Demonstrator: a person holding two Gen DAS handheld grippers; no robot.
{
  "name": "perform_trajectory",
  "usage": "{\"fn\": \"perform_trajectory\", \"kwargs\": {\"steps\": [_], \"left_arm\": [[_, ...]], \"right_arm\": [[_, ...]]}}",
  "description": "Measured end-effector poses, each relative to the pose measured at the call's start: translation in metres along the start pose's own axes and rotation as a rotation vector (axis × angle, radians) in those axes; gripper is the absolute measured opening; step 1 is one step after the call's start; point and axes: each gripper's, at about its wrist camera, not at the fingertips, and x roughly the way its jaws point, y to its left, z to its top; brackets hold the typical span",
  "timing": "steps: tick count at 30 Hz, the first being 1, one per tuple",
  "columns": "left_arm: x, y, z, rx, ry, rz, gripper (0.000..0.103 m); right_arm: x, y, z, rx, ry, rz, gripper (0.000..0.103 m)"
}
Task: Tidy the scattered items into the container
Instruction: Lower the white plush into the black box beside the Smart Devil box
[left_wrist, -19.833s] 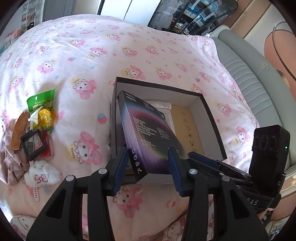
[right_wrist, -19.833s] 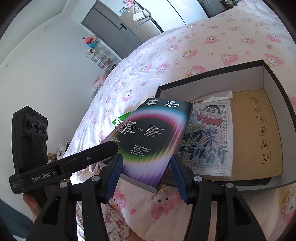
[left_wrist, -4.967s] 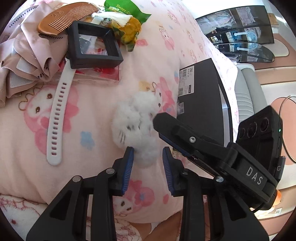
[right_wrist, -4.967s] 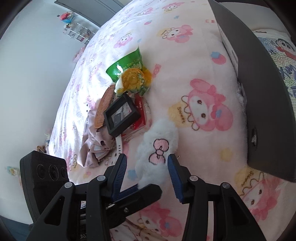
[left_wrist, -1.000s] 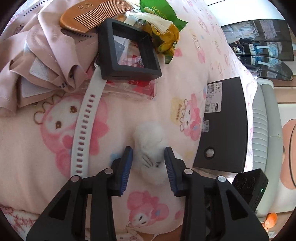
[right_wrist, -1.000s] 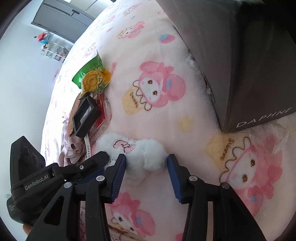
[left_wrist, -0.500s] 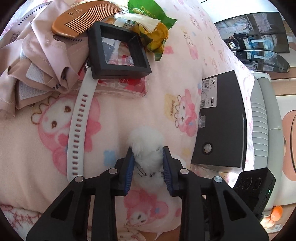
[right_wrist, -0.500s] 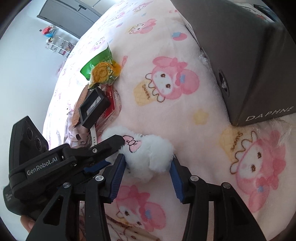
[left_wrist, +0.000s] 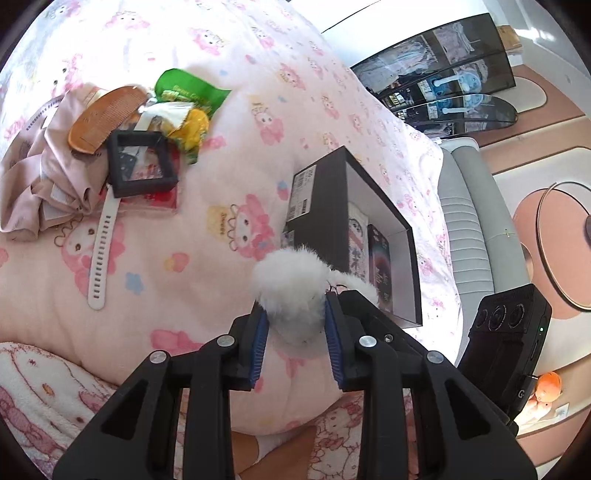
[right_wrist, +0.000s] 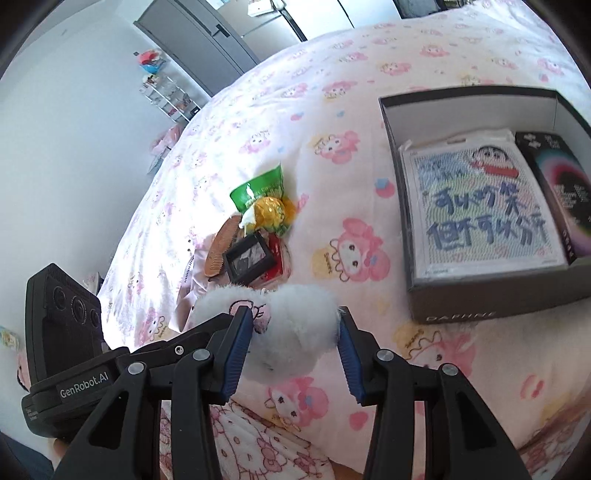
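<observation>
- Both the left gripper (left_wrist: 295, 328) and right gripper (right_wrist: 295, 343) clench one fluffy white plush toy (right_wrist: 291, 332), clear of the bedspread.
- Next: carry it over the open black cardboard box (right_wrist: 476, 295), then release.

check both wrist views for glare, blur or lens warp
Left wrist view: sunlight blows out the bedspread at top, and the fisheye bows the box. Right wrist view: the box's far edge curves, and the fluffy toy between the tongs looks slightly soft.
</observation>
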Motion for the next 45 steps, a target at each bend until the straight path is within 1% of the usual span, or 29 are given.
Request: {"fn": "perform_trajectory", "kwargs": {"steps": [3,7,10,14,15,18,21,23,28,30,32,34,36,38,40,42,44,45], "left_arm": [[0.005,-0.021,0.001,0.027,0.002,-0.016,0.029],[0.019,-0.048,0.002,0.062,0.010,-0.012,0.029],[0.038,-0.066,0.005,0.069,0.032,-0.019,0.029],[0.071,-0.102,0.010,0.121,0.058,-0.017,0.029],[0.083,-0.111,0.010,0.135,0.079,-0.016,0.029],[0.123,-0.137,0.003,0.189,0.180,-0.003,0.029],[0.156,-0.158,-0.003,0.248,0.227,0.040,0.028],[0.176,-0.167,-0.002,0.254,0.243,0.058,0.027],[0.218,-0.182,0.003,0.256,0.297,0.042,0.026],[0.236,-0.187,0.004,0.254,0.319,0.034,0.026],[0.253,-0.190,0.006,0.254,0.344,0.053,0.026],[0.270,-0.193,0.007,0.269,0.364,0.082,0.026],[0.281,-0.193,0.008,0.270,0.392,0.099,0.026],[0.286,-0.193,0.010,0.265,0.398,0.117,0.026],[0.283,-0.192,0.011,0.262,0.390,0.116,0.026],[0.274,-0.190,0.014,0.257,0.351,0.140,0.026],[0.262,-0.183,0.019,0.243,0.292,0.177,0.026],[0.258,-0.179,0.023,0.229,0.271,0.183,0.026]], "right_arm": [[-0.019,-0.002,0.009,-0.041,-0.036,-0.018,0.041],[-0.036,-0.020,0.023,-0.053,-0.061,-0.001,0.041],[-0.047,-0.037,0.033,-0.057,-0.079,-0.005,0.041],[-0.061,-0.069,0.053,-0.062,-0.097,-0.005,0.041],[-0.065,-0.080,0.058,-0.056,-0.107,-0.010,0.041],[-0.074,-0.112,0.070,-0.028,-0.142,-0.056,0.041],[-0.081,-0.144,0.077,0.009,-0.180,-0.071,0.041],[-0.083,-0.164,0.082,0.055,-0.190,-0.047,0.041],[-0.083,-0.198,0.094,0.106,-0.181,-0.019,0.040],[-0.084,-0.210,0.100,0.106,-0.187,-0.034,0.040],[-0.085,-0.225,0.103,0.133,-0.201,-0.055,0.040],[-0.085,-0.240,0.101,0.187,-0.209,-0.067,0.040],[-0.083,-0.253,0.099,0.229,-0.200,-0.085,0.040],[-0.081,-0.261,0.098,0.259,-0.185,-0.102,0.040],[-0.080,-0.262,0.097,0.268,-0.181,-0.103,0.040],[-0.080,-0.261,0.097,0.266,-0.181,-0.119,0.040],[-0.079,-0.259,0.097,0.258,-0.181,-0.153,0.040],[-0.078,-0.258,0.097,0.249,-0.177,-0.176,0.040]]}}
